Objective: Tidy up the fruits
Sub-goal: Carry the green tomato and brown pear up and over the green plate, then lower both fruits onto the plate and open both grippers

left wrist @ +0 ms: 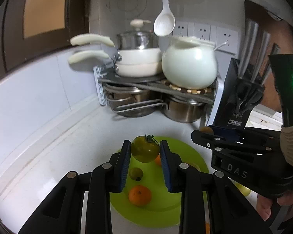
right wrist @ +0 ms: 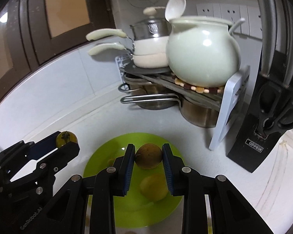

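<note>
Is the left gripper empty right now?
No, the left gripper is shut on a green tomato, its blue pads pressed against both sides of it above the green plate.

Partly hidden fruit on the plate

Orange fruit [left wrist: 157, 160] mostly behind the green tomato [left wrist: 145, 149]; yellow fruit [right wrist: 154, 187] blurred; green plate [left wrist: 185, 152] covered by fingers [left wrist: 125, 163].

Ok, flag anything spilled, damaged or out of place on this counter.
Nothing stands out. The green plate sits flat with whole fruit on it, no spill shows on the counter, and the white pot stands upright on its rack.
</note>
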A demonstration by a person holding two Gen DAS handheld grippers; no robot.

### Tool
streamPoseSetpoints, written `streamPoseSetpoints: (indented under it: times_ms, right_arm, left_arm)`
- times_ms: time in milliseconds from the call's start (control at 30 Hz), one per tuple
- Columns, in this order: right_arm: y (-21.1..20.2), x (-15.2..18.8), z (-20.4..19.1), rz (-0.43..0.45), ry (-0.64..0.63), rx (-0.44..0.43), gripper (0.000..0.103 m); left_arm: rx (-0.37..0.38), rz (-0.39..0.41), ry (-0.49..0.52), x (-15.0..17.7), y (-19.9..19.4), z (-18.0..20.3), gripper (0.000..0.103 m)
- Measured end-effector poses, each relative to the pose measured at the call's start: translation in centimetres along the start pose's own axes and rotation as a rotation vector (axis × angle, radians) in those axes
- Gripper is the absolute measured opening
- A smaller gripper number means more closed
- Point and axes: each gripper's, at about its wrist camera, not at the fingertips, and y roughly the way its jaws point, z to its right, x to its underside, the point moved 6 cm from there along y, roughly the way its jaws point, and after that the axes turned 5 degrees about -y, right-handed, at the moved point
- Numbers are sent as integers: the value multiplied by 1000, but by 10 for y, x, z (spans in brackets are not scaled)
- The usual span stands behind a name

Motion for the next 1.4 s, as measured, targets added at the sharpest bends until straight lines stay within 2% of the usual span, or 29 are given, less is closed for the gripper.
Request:
streamPoseSetpoints:
  times_ms: [367,800,933,1133,1400]
  right_arm:
    - [37,6,7,-80,16,10,30]
    - [55,8,7,-111,9,3,30]
    - [56,8,6,-114,12,-2,30]
    - [50,7,7,-106,19,-6,35]
    - [23,5,4,-61,0,-10,36]
  left_arm:
    - [29,-126,-34,9,57,-11,30]
    - [30,-171,-19,13,83,-12,30]
    - [21,-169,-21,13,83,-15,32]
    - [8,-152,-31,11,73,-17,39]
    - [3,-100,-45,6,37,-17,47]
